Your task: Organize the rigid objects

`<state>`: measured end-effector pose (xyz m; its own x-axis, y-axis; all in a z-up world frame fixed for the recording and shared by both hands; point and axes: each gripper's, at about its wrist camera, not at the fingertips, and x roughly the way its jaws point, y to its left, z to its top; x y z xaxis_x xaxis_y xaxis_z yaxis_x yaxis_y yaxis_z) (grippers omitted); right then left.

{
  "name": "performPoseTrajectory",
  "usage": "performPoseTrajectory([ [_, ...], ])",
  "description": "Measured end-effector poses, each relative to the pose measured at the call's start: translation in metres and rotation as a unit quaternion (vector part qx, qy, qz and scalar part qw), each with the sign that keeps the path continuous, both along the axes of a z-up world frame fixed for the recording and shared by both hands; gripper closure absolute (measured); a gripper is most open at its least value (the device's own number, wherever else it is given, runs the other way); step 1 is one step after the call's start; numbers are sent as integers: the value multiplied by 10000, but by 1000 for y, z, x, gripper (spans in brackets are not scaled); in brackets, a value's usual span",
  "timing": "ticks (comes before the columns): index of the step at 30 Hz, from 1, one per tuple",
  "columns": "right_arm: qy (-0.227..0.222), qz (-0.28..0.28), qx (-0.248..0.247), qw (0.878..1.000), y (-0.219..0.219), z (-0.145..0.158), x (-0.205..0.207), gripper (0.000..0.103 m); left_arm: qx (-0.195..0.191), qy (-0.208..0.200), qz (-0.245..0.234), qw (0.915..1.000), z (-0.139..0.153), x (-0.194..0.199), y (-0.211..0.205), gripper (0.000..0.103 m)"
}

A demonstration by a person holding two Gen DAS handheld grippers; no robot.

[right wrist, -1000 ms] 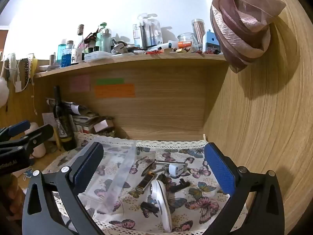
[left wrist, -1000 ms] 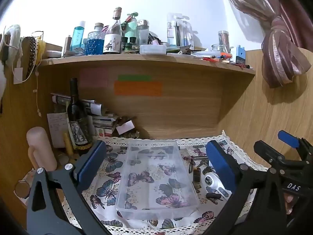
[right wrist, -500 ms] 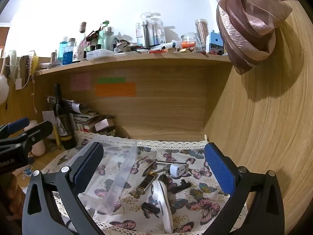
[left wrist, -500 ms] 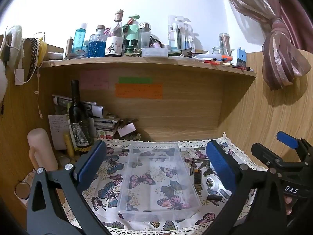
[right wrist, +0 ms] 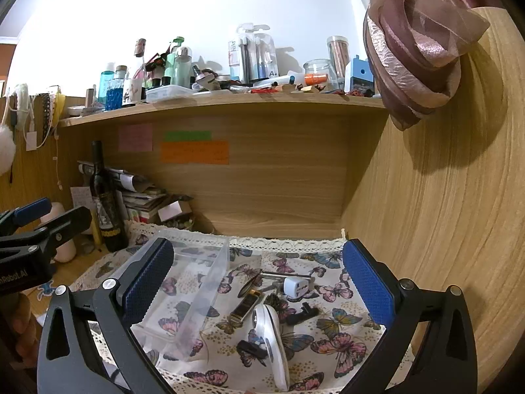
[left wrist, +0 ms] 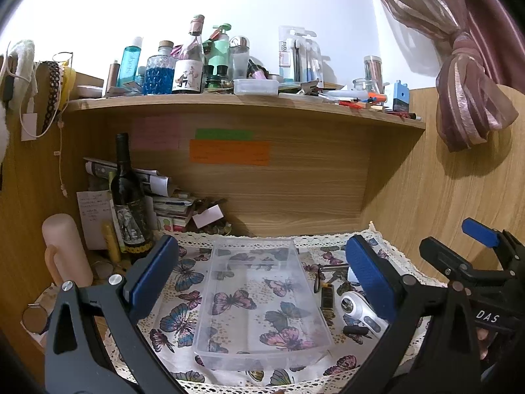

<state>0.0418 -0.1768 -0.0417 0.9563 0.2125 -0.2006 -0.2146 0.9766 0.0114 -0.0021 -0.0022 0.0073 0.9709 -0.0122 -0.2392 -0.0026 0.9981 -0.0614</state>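
Wooden desk nook with a cluttered upper shelf (left wrist: 229,100), covered by a white butterfly-print cloth with lace edging (left wrist: 183,315). Left gripper (left wrist: 259,279) hangs above the cloth, jaws spread wide, nothing between the blue pads. Clear rectangular plastic organizer tray with inner dividers (left wrist: 262,298) sits on the cloth right between the left jaws, long side running away from the camera, nothing visible inside. Beyond the left jaw: dark glass wine bottle with an illustrated label (left wrist: 128,203), upright, and a pale pink cylinder (left wrist: 65,249) further out on that side. Stack of papers and small boxes (left wrist: 174,200) behind the bottle against the back panel. Right gripper (right wrist: 259,279) also wide open, holding nothing; its frame shows at the far right edge of the left view. Between the right jaws lies the loose pile on the cloth: white oval handheld device with a round lens-like end (right wrist: 269,335) nearest the camera, black and gold rectangular lighter-like piece (right wrist: 244,305) just beside it, white cube charger plug (right wrist: 295,287) further away, thin metal rod (right wrist: 285,275) behind the plug, small black clip-like part (right wrist: 302,313) toward the right jaw, another small black piece (right wrist: 251,348) touching the white device near the camera. Tray's near wall passes just inside the right gripper's left jaw, pile well clear of the tray. Pink, green and orange sticky notes (right wrist: 193,151) on the back panel. Mauve knotted curtain (right wrist: 413,49) hangs above the right jaw.
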Motion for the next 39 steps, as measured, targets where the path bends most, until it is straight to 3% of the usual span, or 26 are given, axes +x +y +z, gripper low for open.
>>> performPoseTrajectory([
  [39,-128,-41,-76,9999,0,2,-7,0,77,-135,-3,9999,0,-8,-3,0],
])
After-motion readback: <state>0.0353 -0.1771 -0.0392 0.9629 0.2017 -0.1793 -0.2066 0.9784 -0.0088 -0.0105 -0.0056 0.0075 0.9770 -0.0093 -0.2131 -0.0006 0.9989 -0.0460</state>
